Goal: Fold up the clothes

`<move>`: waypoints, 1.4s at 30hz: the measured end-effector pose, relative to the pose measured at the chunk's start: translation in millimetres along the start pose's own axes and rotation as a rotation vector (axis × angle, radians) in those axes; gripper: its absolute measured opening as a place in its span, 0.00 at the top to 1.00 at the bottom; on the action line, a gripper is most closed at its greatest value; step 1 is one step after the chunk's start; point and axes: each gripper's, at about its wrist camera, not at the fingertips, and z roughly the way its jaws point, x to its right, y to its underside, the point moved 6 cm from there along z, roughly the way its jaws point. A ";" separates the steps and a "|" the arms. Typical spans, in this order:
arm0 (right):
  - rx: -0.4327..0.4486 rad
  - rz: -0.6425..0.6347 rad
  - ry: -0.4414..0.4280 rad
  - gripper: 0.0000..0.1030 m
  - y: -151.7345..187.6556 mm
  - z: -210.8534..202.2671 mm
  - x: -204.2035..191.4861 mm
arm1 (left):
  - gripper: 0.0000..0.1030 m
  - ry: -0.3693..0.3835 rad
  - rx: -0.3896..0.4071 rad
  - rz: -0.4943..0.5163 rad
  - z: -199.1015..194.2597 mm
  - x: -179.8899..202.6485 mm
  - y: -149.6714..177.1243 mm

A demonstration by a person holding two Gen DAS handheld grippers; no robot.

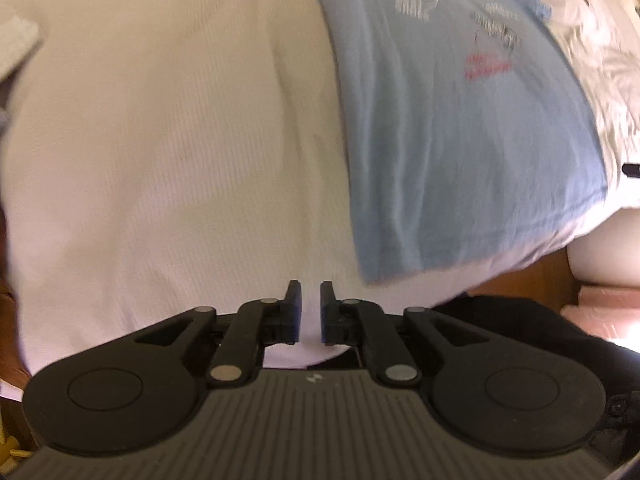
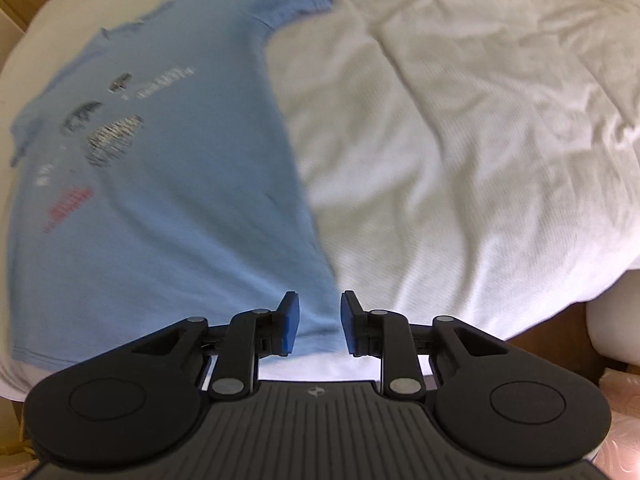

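A light blue T-shirt (image 1: 460, 128) with a grey and red print lies flat on a white bedspread (image 1: 168, 140). In the left wrist view it fills the upper right, and my left gripper (image 1: 310, 292) hovers over bare bedspread to the left of its lower hem corner, open by a narrow gap with nothing between the fingers. In the right wrist view the T-shirt (image 2: 168, 184) covers the left half, one sleeve at the top. My right gripper (image 2: 319, 300) is open just above the shirt's bottom right hem corner, holding nothing.
The rumpled white bedspread (image 2: 480, 140) spreads wide to the right of the shirt. A wooden floor (image 1: 548, 272) and a white rounded object (image 1: 604, 248) lie beyond the bed's edge. Dark fabric (image 1: 560, 340) sits near my left gripper's right side.
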 end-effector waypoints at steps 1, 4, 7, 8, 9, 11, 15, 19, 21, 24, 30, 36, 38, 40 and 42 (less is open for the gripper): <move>0.008 0.003 -0.017 0.66 -5.1 -3.1 -7.4 | 0.89 -0.003 0.018 -0.002 -6.8 2.9 -6.9; 0.037 0.004 -0.060 0.57 -20.5 -13.6 -28.6 | 0.79 -0.019 0.078 0.003 -23.9 17.3 -27.9; 0.067 -0.007 -0.088 0.47 -35.8 -28.3 -43.5 | 0.70 -0.038 0.138 0.005 -43.2 31.4 -47.8; 0.079 -0.008 -0.096 0.43 -40.7 -34.3 -48.0 | 0.68 -0.047 0.153 0.001 -49.3 36.9 -53.7; 0.095 -0.007 -0.097 0.34 -44.8 -41.8 -51.4 | 0.65 -0.054 0.166 -0.003 -53.9 42.1 -58.5; 0.118 -0.011 -0.095 0.23 -53.2 -51.9 -56.2 | 0.61 -0.065 0.188 -0.012 -63.4 51.1 -66.7; 0.151 0.002 -0.088 0.15 -58.3 -68.5 -69.1 | 0.39 -0.082 0.228 -0.028 -83.0 63.5 -75.8; 0.180 0.031 -0.075 0.08 -54.5 -84.6 -84.8 | 0.16 -0.078 0.280 -0.001 -98.9 82.5 -88.3; 0.194 0.045 -0.068 0.06 -52.7 -92.7 -92.6 | 0.08 -0.070 0.308 0.028 -106.5 88.1 -95.2; 0.216 0.067 -0.058 0.04 -49.9 -104.8 -104.4 | 0.05 -0.038 0.338 0.080 -118.4 88.4 -105.5; 0.268 0.111 0.017 0.03 -21.9 -136.6 -152.8 | 0.04 0.065 0.418 0.219 -154.6 68.6 -118.2; 0.323 0.154 0.115 0.03 14.8 -171.8 -210.6 | 0.01 0.054 0.487 0.338 -190.6 42.3 -104.6; 0.324 0.158 0.132 0.03 26.1 -180.7 -229.9 | 0.01 0.042 0.510 0.372 -199.2 37.5 -95.5; 0.327 0.158 0.147 0.03 36.5 -188.4 -247.9 | 0.01 0.050 0.504 0.391 -201.7 34.8 -87.4; 0.331 0.159 0.165 0.03 45.2 -193.8 -262.3 | 0.01 0.054 0.501 0.409 -201.9 34.3 -80.5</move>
